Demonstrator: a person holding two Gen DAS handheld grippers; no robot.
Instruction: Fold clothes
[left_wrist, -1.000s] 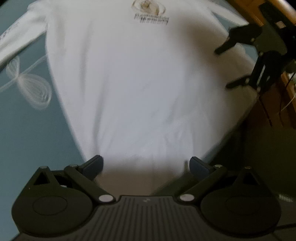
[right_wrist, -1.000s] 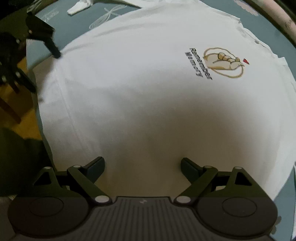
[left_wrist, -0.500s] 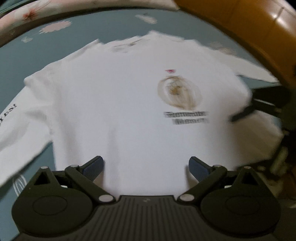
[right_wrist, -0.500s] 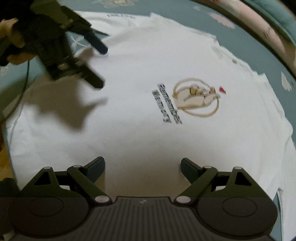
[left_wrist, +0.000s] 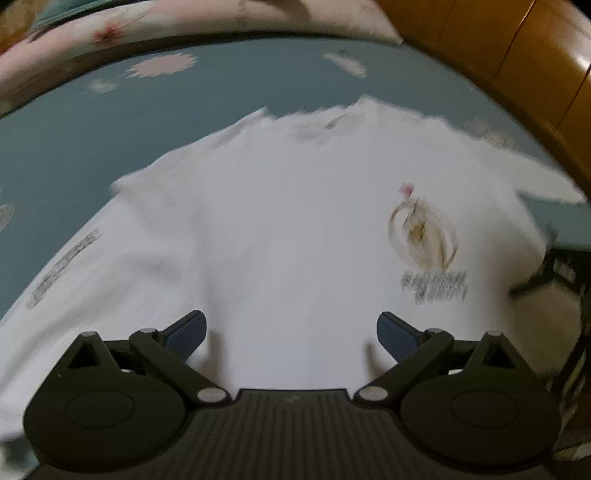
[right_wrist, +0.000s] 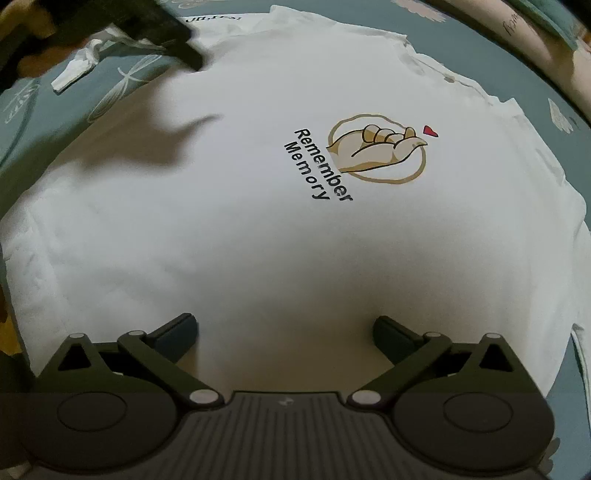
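white shirt spread flat, both grippers over it with nothing held

we have the white shirt (right_wrist: 258, 229) lying face up and flat on the bed (left_wrist: 110, 122), its printed picture (right_wrist: 376, 147) and lettering showing, the sleeves stretched out to the sides. no fold shows in it, so it lies as a shirt does laid out for folding – or opened flat again; we cannot say which from this alone.

our left gripper (left_wrist: 291, 332) hangs over the lower body of the shirt, jaws spread wide, nothing between them and nothing gripped; the view is blurred, so we cannot tell whether the tips brush the cloth. our right gripper (right_wrist: 284, 334) is likewise over the shirt from the other side, jaws wide apart and empty, its fingers (right_wrist: 177, 332) just above the fabric.

if a fold is to be made, we judge it calls for each gripper to reach a sleeve or side edge – pinching one thin layer cleanly and keeping the body from dragging.
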